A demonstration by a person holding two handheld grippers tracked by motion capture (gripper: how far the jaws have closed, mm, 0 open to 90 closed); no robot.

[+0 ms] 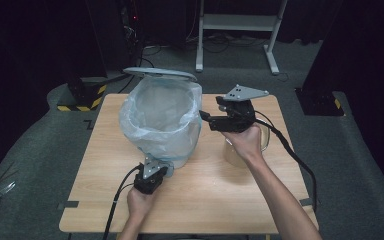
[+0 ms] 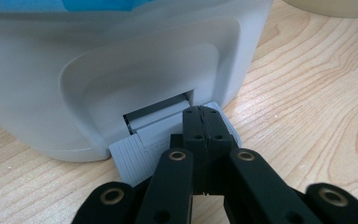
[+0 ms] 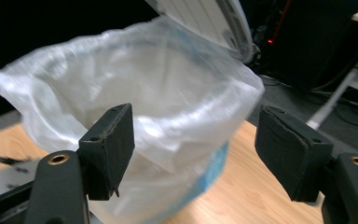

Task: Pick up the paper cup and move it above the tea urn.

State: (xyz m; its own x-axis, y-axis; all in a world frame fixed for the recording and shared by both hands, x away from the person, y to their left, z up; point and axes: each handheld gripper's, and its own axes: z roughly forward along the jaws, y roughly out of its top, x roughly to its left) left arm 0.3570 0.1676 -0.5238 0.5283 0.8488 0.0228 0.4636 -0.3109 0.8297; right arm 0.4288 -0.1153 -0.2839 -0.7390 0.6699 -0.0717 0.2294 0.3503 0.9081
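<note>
Left tool [image 2: 203,122], jaws together, presses the bin's pedal [image 2: 142,149].

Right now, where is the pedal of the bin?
In the left gripper view, the grey pedal sticks out of the bin base onto the wooden table, and the shut left gripper presses on its right part.

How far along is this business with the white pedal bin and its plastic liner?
Done: the clear plastic liner bag already sits in the white pedal bin, folded over its rim, and the grey lid stands open. In hand: the shut left gripper presses on the ribbed grey foot pedal; the open right gripper hangs beside the bag's rim, holding nothing. Left, probably: tidying the bag's edge, then letting the lid down.
</note>
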